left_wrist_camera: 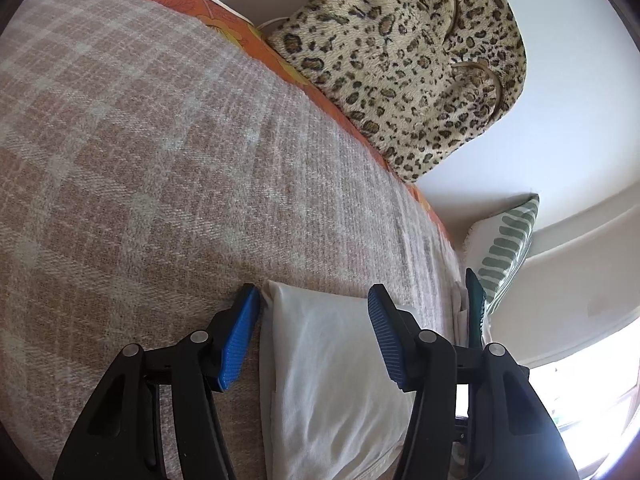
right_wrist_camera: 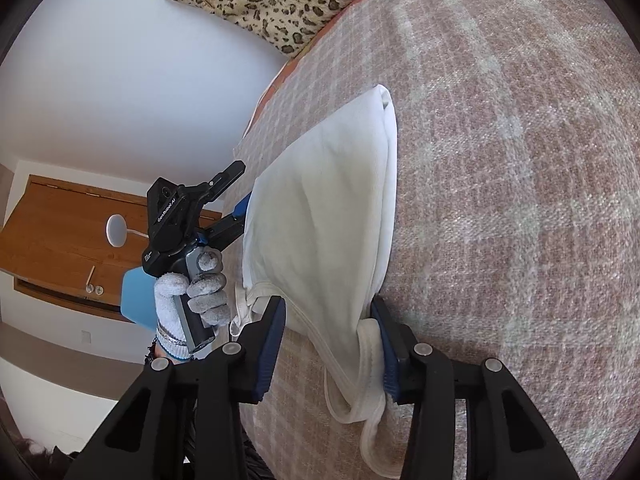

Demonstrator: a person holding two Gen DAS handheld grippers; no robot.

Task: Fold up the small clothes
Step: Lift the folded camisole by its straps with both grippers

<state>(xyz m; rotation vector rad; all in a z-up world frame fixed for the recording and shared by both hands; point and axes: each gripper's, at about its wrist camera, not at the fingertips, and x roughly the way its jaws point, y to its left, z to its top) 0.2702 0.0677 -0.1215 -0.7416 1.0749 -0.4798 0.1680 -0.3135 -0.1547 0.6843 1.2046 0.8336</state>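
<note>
A plaid blanket [left_wrist_camera: 160, 160] is spread wide; a leopard-print cushion [left_wrist_camera: 404, 60] is seen at one o'clock, a green-striped pillow [left_wrist_camera: 504, 248] at three.

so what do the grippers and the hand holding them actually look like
Both grippers, left and right, have black linkage arms with silver rivets and ribbed blue finger pads. The right wrist view shows the left one's black body printed with white lettering on a grey handle, held by a hand in a speckled grey-white knit glove.
</note>
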